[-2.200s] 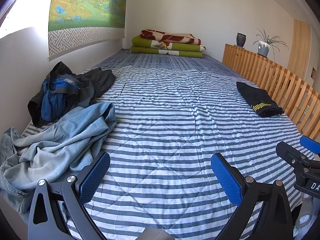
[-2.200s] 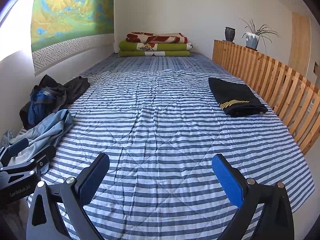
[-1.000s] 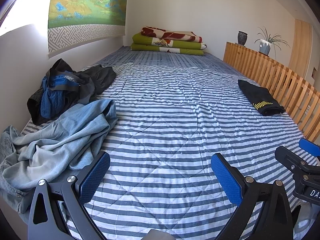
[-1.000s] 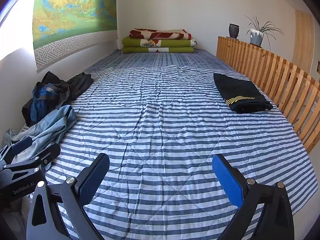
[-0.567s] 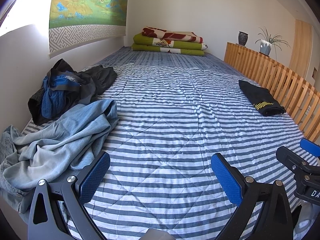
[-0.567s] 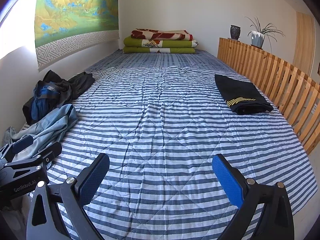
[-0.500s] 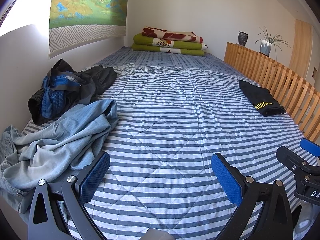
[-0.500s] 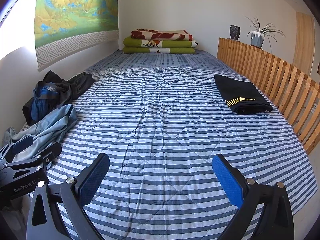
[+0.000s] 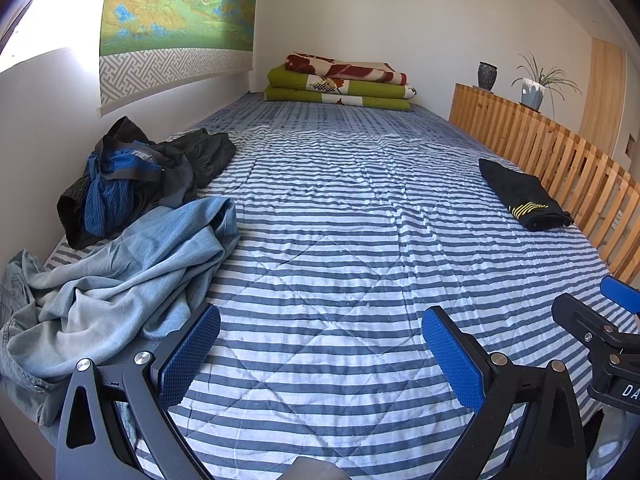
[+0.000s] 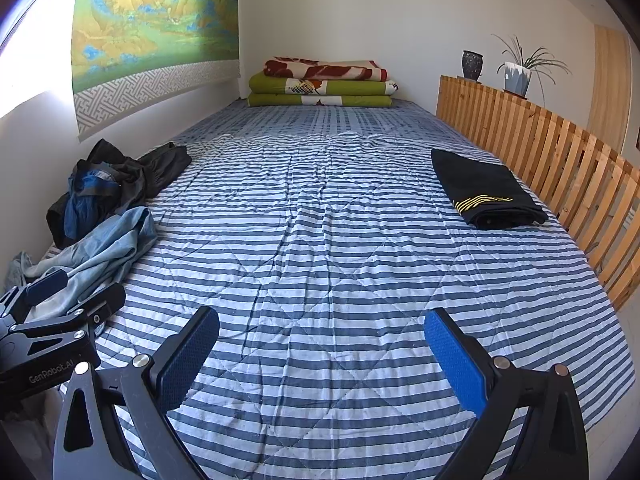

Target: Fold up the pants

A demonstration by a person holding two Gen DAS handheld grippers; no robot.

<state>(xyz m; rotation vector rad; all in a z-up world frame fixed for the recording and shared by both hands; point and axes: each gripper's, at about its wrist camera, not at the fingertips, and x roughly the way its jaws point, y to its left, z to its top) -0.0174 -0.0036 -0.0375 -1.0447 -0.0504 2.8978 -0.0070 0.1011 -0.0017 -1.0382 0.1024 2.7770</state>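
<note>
Crumpled light-blue jeans point(image 9: 120, 280) point(image 10: 96, 256) lie at the bed's near left edge. Behind them sits a heap of dark and blue garments point(image 9: 136, 176) point(image 10: 108, 188). Folded black pants with yellow stripes point(image 9: 520, 200) point(image 10: 488, 192) rest at the right by the rail. My left gripper point(image 9: 320, 352) hovers open over the striped cover, its left finger just right of the jeans, holding nothing. My right gripper point(image 10: 320, 352) is open and empty over the bed's near middle. The left gripper point(image 10: 52, 320) also shows at the left of the right wrist view.
A blue-and-white striped bed cover point(image 9: 340, 220) fills the middle. Folded green and red blankets point(image 9: 340, 84) are stacked at the far wall. A wooden slatted rail point(image 10: 540, 152) runs along the right, with a vase and a potted plant point(image 10: 520, 68) on it. A wall point(image 9: 48, 120) bounds the left.
Both views have shifted only slightly; the grippers stay open and low over the bed. No garment has moved.
</note>
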